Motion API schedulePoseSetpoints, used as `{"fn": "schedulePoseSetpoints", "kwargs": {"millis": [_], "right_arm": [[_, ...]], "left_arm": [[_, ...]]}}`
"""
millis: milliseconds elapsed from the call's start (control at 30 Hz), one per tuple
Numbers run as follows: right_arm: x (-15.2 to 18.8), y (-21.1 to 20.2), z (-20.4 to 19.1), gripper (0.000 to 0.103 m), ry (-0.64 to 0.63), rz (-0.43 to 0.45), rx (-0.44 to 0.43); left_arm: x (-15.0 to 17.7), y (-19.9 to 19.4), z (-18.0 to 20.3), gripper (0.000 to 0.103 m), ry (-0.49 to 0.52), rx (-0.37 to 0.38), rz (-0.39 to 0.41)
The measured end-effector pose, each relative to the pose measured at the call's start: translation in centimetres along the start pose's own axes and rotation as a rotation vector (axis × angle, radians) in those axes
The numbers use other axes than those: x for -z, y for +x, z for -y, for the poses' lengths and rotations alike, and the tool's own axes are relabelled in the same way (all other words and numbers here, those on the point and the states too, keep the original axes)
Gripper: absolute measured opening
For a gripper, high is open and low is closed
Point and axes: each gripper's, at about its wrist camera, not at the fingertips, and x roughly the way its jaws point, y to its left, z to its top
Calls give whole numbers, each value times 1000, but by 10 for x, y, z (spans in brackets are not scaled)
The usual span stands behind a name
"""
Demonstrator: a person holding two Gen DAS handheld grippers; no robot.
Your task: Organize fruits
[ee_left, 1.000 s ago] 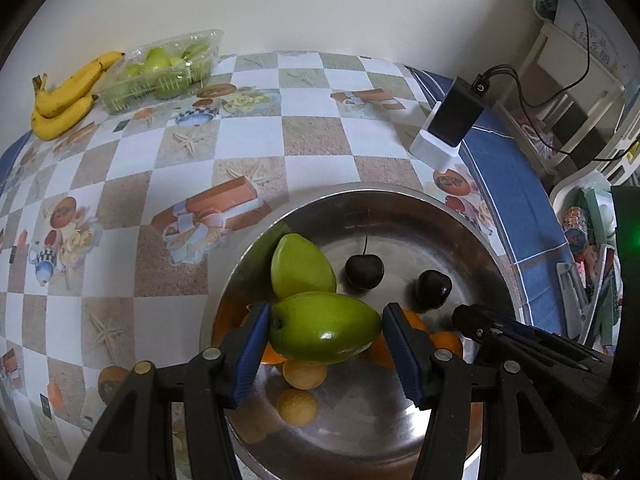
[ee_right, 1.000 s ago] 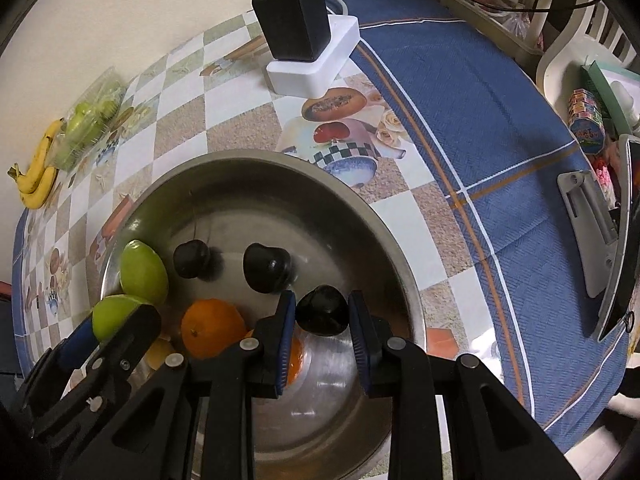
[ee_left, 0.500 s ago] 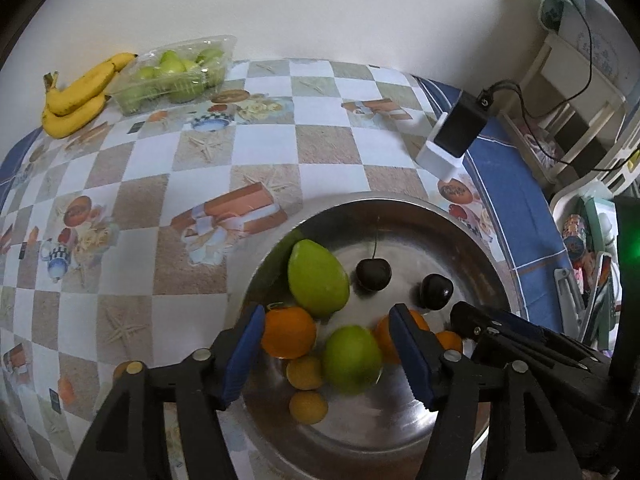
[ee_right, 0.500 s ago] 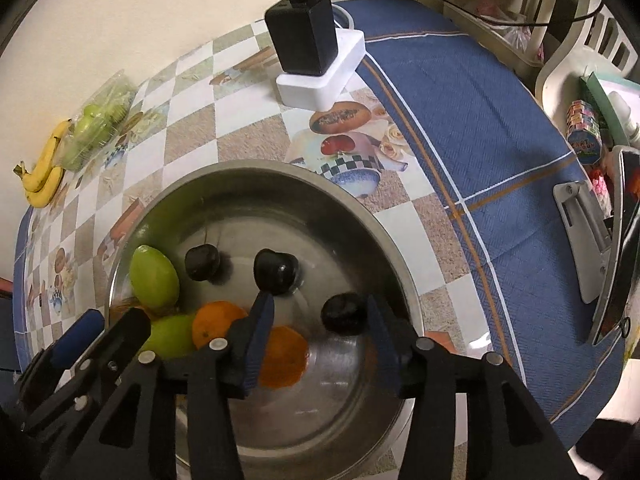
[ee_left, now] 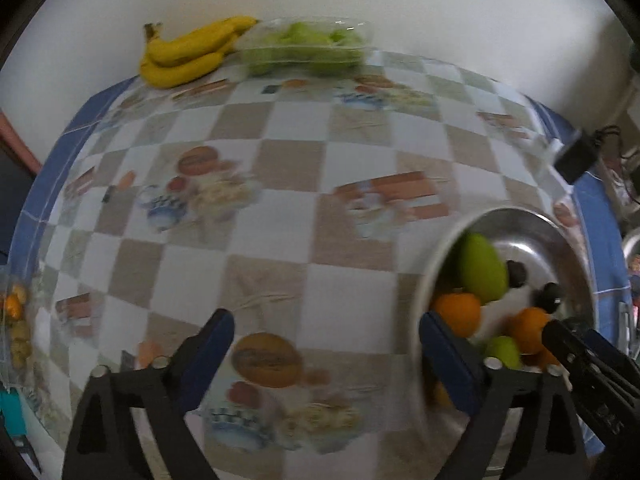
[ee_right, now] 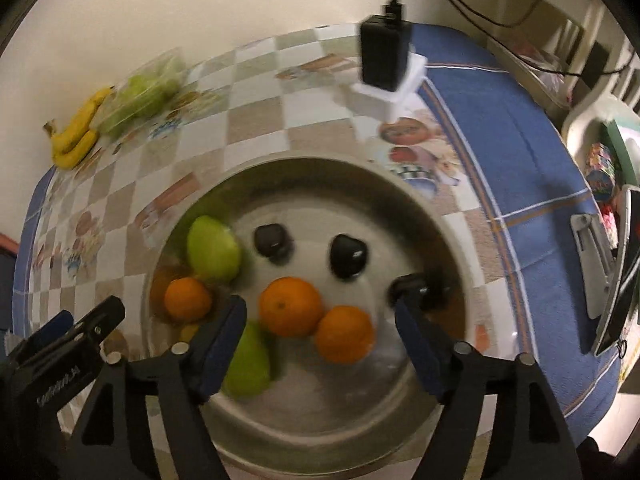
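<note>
We find the fruit gathered in the round stainless-steel bowl (ee_right: 404, 184) at the centre of the right wrist frame: three oranges (ee_right: 291, 306), two green mangoes (ee_right: 213, 249) and three dark cherries (ee_right: 347, 256), presumably collected there as one lot. The right gripper (ee_right: 320, 336) hangs above the bowl, jaws wide and empty, framing the middle oranges. The left gripper (ee_left: 324, 344), jaws likewise wide and empty, faces the checkered tabletop (ee_left: 280, 168); the bowl lies at its right jaw. Yellow bananas (ee_left: 188, 54) and a clear plastic tray of green fruit (ee_left: 306, 44) lie at upper centre-left, apparently unsorted.
</note>
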Motion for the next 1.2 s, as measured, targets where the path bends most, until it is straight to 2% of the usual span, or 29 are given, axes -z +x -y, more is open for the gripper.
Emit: {"fn": "schedulePoseSetpoints", "kwargs": {"millis": [100, 200, 400, 500, 567, 667, 900, 1200], "right_arm": [[6, 2, -14, 89, -29, -2, -13], [13, 1, -24, 98, -53, 5, -7], [32, 3, -39, 98, -82, -12, -1], [43, 1, -45, 99, -93, -18, 5], [53, 0, -49, 98, -98, -35, 1], [65, 2, -53, 99, -111, -61, 3], [85, -5, -62, 98, -143, -69, 34], [92, -13, -60, 98, -135, -48, 37]], "left_arm": [[4, 3, -16, 103, -16, -12, -3], [9, 4, -28, 103, -13, -29, -4], [26, 4, -47, 103, -25, -37, -37], [36, 10, -51, 103, -22, -44, -76], [45, 16, -54, 103, -31, -33, -125], [55, 16, -57, 103, -55, -14, -154], [75, 11, -60, 103, -41, -73, -172], [92, -6, -61, 103, -33, -114, -174]]}}
